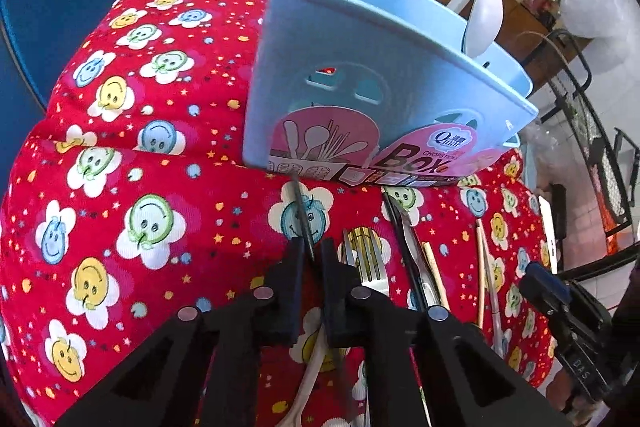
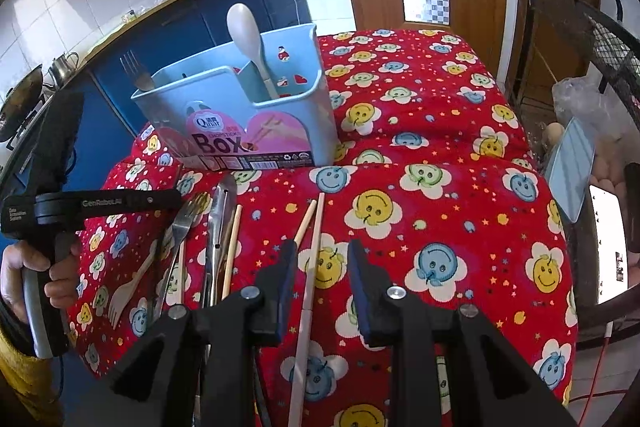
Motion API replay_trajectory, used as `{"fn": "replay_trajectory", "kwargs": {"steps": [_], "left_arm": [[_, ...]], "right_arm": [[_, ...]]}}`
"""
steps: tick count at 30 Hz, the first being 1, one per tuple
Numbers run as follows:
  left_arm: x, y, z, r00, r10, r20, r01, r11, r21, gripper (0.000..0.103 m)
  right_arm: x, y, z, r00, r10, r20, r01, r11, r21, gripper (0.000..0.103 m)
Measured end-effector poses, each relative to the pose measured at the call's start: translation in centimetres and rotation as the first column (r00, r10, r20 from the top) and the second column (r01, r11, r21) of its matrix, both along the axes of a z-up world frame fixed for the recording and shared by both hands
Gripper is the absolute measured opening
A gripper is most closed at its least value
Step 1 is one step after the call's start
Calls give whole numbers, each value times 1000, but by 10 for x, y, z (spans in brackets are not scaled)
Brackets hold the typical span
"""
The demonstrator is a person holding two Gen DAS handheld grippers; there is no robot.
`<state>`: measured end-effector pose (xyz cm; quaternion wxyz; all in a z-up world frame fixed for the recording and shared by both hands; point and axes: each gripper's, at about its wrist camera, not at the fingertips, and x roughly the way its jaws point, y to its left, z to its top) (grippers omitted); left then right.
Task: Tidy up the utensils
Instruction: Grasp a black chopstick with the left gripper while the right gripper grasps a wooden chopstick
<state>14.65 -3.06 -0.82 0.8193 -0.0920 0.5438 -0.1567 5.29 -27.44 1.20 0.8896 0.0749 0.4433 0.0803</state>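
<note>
My left gripper (image 1: 314,255) is shut on a thin dark stick-like utensil (image 1: 302,215) that rises from its jaws toward the light blue utensil box (image 1: 360,75). A metal fork (image 1: 366,261), metal tongs (image 1: 408,243) and pale chopsticks (image 1: 434,267) lie just right of it. The box (image 2: 280,131) stands upright with a white spoon (image 2: 248,39) and a fork (image 2: 136,71) in it. My right gripper (image 2: 324,255) hangs open over a pale chopstick (image 2: 308,299) lying on the cloth between its fingers, untouched. A hand (image 2: 24,267) holds the left gripper's body at the left edge.
A red smiley-flower cloth (image 2: 420,107) covers the table, which drops off at the right and near edges. A pale fork (image 2: 124,291) lies left of the metal one. A black wire rack (image 2: 600,39) and a lit screen (image 2: 608,235) stand to the right.
</note>
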Motion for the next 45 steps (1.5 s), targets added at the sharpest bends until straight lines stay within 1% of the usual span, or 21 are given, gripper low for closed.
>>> {"fn": "replay_trajectory", "kwargs": {"steps": [4,9,13,14,21,26,30,34,35,40,42,45], "left_arm": [[-9,10,11,999,5,46,-4,1000,-14,6],[-23,14,36,987,-10,160,11,1000,-8,6],[-35,17,55,968,-20,251,18,1000,12,5],[-38,18,60,960,-24,280,19,1000,20,5],[-51,27,83,923,-19,384,10,1000,26,5],[-55,32,90,907,-9,421,-1,1000,23,5],[-57,35,95,895,-1,445,-7,1000,17,5],[-58,34,101,883,0,469,-10,1000,20,5],[-58,34,102,881,0,474,-9,1000,18,5],[-60,32,108,870,3,493,-8,1000,8,5],[-62,32,111,864,2,503,-7,1000,8,5],[-64,31,115,857,3,515,-6,1000,4,5]], "right_arm": [[0,2,0,1000,2,-11,-2,1000,-5,28],[4,7,-1,999,9,-38,-10,1000,-18,28],[8,9,-3,997,15,-73,-17,1000,-26,28],[9,10,-3,996,17,-85,-20,999,-33,28],[18,18,-12,985,36,-167,-50,995,-84,27],[25,27,-17,973,55,-224,-89,986,-143,17],[31,31,-19,966,65,-252,-116,975,-191,15],[37,35,-24,954,85,-289,-150,966,-212,14],[38,36,-25,953,88,-291,-155,964,-215,11],[39,38,-24,956,108,-273,-175,957,-232,8],[35,36,-24,961,108,-253,-165,962,-216,6],[29,32,-21,972,102,-212,-139,976,-168,6]]}}
